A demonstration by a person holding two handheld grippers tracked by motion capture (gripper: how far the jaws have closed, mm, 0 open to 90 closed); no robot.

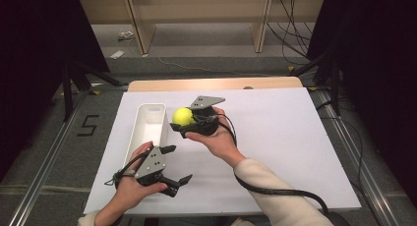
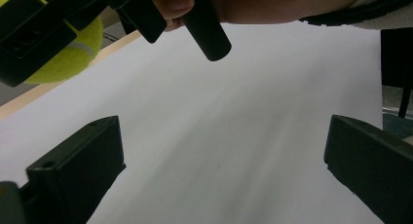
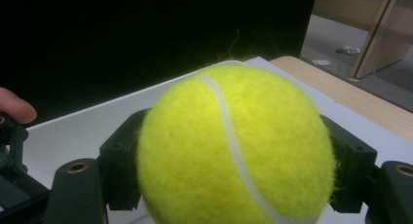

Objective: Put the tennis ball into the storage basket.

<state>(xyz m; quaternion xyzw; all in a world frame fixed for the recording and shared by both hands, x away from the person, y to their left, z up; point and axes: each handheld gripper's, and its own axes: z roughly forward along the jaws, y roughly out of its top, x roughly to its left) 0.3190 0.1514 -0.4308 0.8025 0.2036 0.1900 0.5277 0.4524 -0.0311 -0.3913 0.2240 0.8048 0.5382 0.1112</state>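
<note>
Presently, the fuzzy round tennis ball [image 1: 182, 116] sits clamped in the right gripper [image 1: 181, 122]; left gripper [image 1: 176, 166] spread wide, holding nothing.

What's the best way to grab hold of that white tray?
Judging by its shape, grip one long side wall of the white tray from above, one jaw inside and one outside. It is narrow, open-topped and thin-walled. The free, open left gripper is nearest.

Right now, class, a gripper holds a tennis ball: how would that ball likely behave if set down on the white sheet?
The tennis ball is round, so it would probably roll. Its fuzzy felt likely resists slipping in the right gripper. It seems light, held aloft beside the white bin.
</note>
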